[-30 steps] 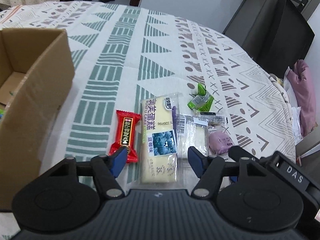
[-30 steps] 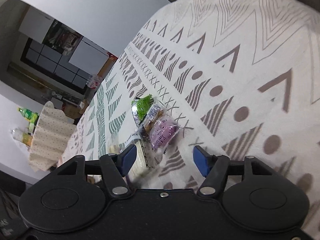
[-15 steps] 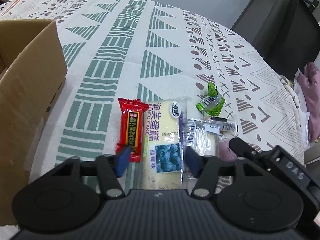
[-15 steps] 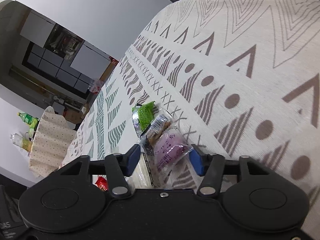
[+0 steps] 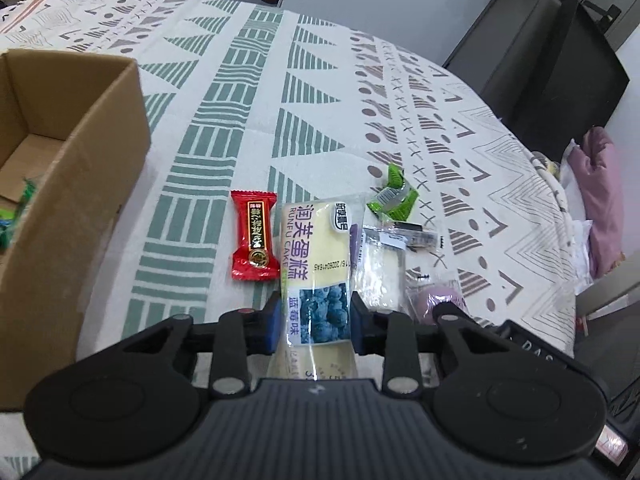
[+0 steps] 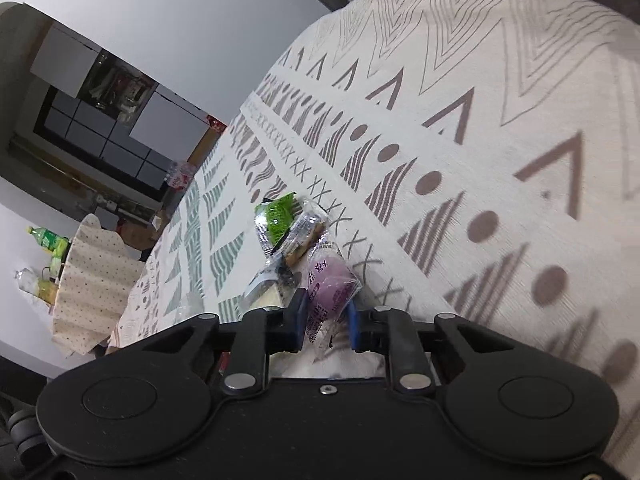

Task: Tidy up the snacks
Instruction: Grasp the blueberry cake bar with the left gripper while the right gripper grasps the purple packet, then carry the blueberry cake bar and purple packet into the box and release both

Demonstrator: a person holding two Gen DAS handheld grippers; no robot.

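- The left gripper (image 5: 315,323) is clenched on the near end of the blueberry cake packet (image 5: 316,256), its 2 blue pads pressing the wrapper's sides.
- The packet lies on the patterned cloth (image 5: 256,92) of the bench, between a red candy (image 5: 253,236) and a clear-wrapped cake (image 5: 380,270).
- The right gripper (image 6: 325,318) grasps a purple snack packet (image 6: 329,286), beside a green packet (image 6: 278,216).
- An open cardboard box (image 5: 76,184) stands to the left.

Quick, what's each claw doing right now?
Left gripper: shut on the blueberry cake pack.
Right gripper: shut on the purple snack.
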